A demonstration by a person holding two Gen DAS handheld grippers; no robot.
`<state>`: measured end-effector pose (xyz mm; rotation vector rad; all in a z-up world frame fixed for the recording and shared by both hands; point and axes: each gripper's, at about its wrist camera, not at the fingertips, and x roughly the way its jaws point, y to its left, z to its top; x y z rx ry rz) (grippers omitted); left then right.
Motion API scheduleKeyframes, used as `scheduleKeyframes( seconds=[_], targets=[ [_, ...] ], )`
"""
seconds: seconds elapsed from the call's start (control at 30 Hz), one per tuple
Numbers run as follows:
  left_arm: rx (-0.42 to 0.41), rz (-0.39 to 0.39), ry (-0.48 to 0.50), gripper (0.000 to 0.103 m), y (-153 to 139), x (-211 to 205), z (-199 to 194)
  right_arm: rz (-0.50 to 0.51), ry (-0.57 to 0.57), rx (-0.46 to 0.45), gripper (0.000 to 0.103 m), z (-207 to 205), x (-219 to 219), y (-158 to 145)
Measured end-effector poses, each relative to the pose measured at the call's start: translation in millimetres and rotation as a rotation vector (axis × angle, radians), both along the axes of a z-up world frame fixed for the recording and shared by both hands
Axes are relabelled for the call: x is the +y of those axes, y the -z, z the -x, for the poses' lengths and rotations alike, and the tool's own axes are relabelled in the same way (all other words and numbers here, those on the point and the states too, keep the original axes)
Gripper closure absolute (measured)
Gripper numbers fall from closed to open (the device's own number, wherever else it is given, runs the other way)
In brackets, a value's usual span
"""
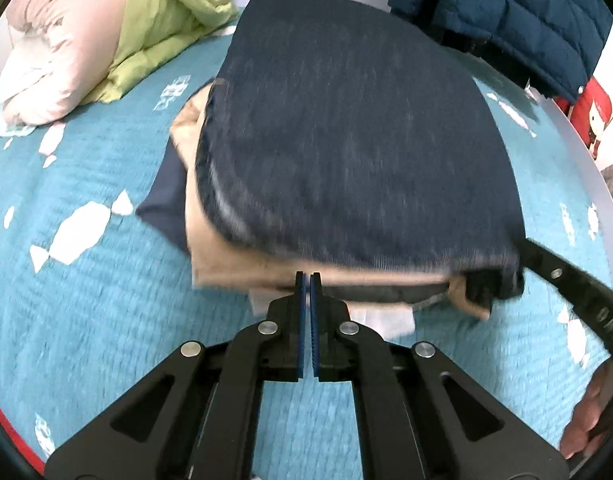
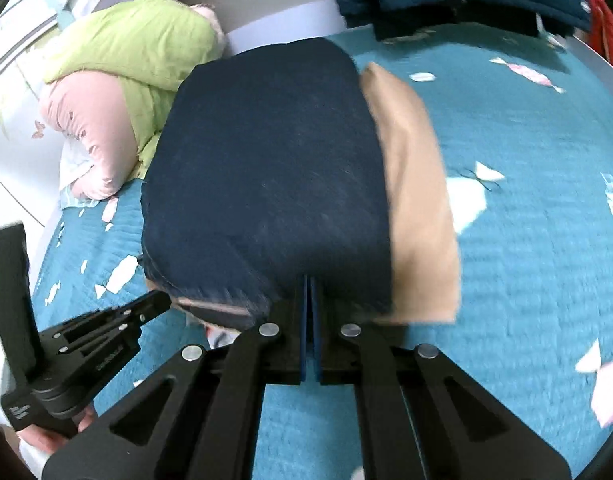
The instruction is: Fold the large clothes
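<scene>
Left gripper (image 1: 307,280): fingers pressed together, tips at the near edge of the clothes, maybe pinching the tan part, too blurry to be sure.
Right gripper (image 2: 309,280): fingers together, clamped on the near edge of the dark blue cloth.
Folded clothes (image 1: 346,128): a dark blue piece with a tan lining (image 2: 418,200), folded into a thick pile on the bed.
Bed cover (image 1: 86,340): teal with white candy shapes.
Green quilt (image 2: 138,48): bunched up behind the clothes, next to a pink pillow (image 2: 90,132).
Blue puffy jacket (image 1: 506,12): at the far side.

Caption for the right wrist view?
Right claw shut at the near edge of folded dark jeans on a teal bedspread.
</scene>
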<state>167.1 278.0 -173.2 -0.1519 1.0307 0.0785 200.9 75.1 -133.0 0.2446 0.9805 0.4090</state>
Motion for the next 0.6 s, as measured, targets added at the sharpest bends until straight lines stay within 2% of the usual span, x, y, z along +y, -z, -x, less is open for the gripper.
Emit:
scheduleKeyframes(
  seconds=[0.1, 0.13, 0.17, 0.2, 0.23, 0.27, 0.3, 0.33, 0.37, 0.4, 0.47, 0.6],
  targets=[
    [-0.008, -0.026, 0.0, 0.099, -4.3, -7.1, 17.2, 0.021, -0.003, 0.011, 0.096, 13.3, -12.5, -4.1],
    [-0.01, -0.039, -0.003, 0.092, -7.2, -11.3, 22.7, 0.013, -0.003, 0.014, 0.096, 18.7, -17.6, -5.7],
    [-0.016, -0.053, -0.007, 0.071, -10.4, -16.0, 28.1, -0.004, 0.004, 0.013, 0.096, 23.4, -23.8, -7.6],
    [-0.032, -0.062, -0.008, 0.057, -14.4, -20.2, 32.9, -0.023, 0.012, 0.009, 0.096, 29.0, -30.9, -10.1],
    [-0.052, -0.066, -0.011, 0.038, -19.5, -24.0, 37.5, -0.041, 0.022, 0.005, 0.092, 34.0, -38.8, -13.9],
    [-0.07, -0.066, -0.014, 0.036, -23.8, -27.2, 41.2, -0.053, 0.03, -0.004, 0.085, 38.7, -46.1, -17.4],
    [-0.077, -0.074, -0.015, 0.035, -29.4, -32.5, 45.1, -0.055, 0.043, -0.016, 0.056, 42.6, -53.0, -21.5],
    [-0.078, -0.066, -0.011, 0.032, -34.2, -38.3, 47.2, -0.039, 0.087, -0.042, 0.019, 49.1, -63.9, -28.4],
    [-0.079, -0.065, -0.01, 0.026, -37.7, -41.3, 47.9, -0.03, 0.126, -0.073, 0.011, 55.2, -71.9, -35.0],
    [-0.096, -0.075, -0.015, 0.026, -45.4, -49.8, 52.0, -0.041, 0.152, -0.113, 0.008, 63.5, -83.3, -44.5],
    [-0.134, -0.087, -0.006, 0.02, -60.0, -62.9, 57.4, -0.056, 0.136, -0.132, 0.008, 72.7, -94.8, -55.3],
    [-0.189, -0.103, 0.006, 0.014, -89.2, -97.1, 69.1, -0.017, 0.135, -0.213, 0.008, 98.7, -123.0, -84.5]
  ],
)
